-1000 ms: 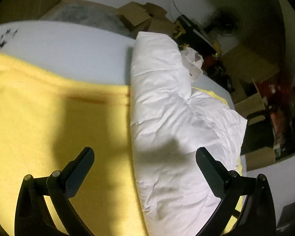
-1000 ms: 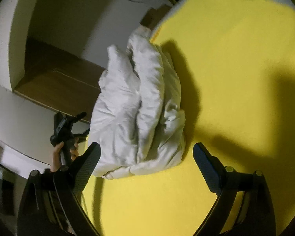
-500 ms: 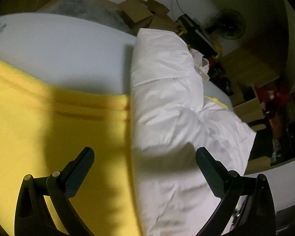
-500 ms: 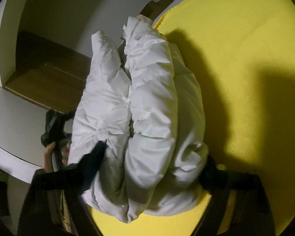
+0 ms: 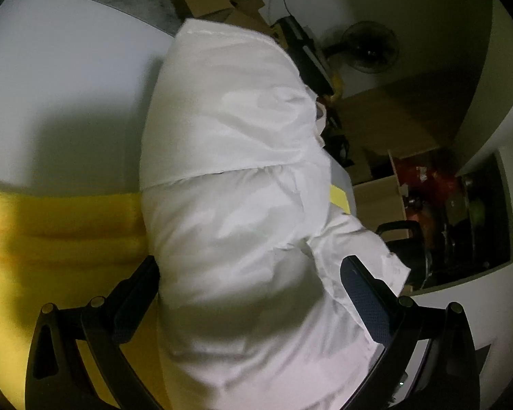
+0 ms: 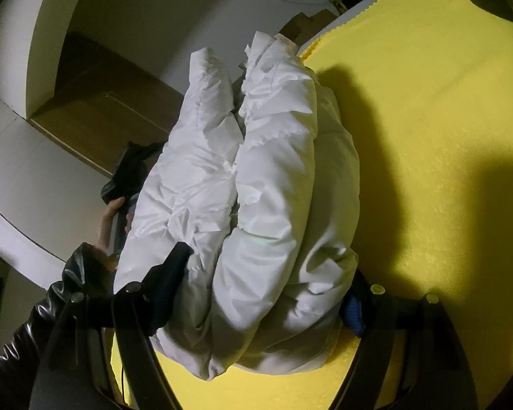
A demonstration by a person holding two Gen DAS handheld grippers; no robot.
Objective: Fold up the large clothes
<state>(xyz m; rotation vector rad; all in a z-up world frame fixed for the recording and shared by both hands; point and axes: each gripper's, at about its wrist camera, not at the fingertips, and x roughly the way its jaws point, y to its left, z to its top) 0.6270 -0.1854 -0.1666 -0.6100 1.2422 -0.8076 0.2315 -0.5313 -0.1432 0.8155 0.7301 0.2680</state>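
Observation:
A white puffy jacket [image 5: 242, 177], folded into a thick bundle, lies on a yellow cloth [image 5: 51, 239] at the table's edge. My left gripper [image 5: 253, 290] is open, its fingers either side of one end of the bundle. In the right wrist view the jacket [image 6: 256, 177] shows as stacked padded folds on the yellow cloth [image 6: 444, 136]. My right gripper [image 6: 266, 280] is open and straddles the other end; the jacket covers its right fingertip. The left gripper and the hand holding it [image 6: 119, 198] show behind the bundle.
A white tabletop [image 5: 61, 78] lies beyond the yellow cloth. Cardboard boxes [image 5: 215, 3], a black fan [image 5: 369, 48], a black chair [image 5: 403, 242] and cluttered shelves [image 5: 455, 212] stand past the table. A brown panel [image 6: 95, 116] and white wall are at the left.
Both grippers have moved in toward the jacket. It now fills the space between each pair of open fingers, where a second ago it lay ahead of them.

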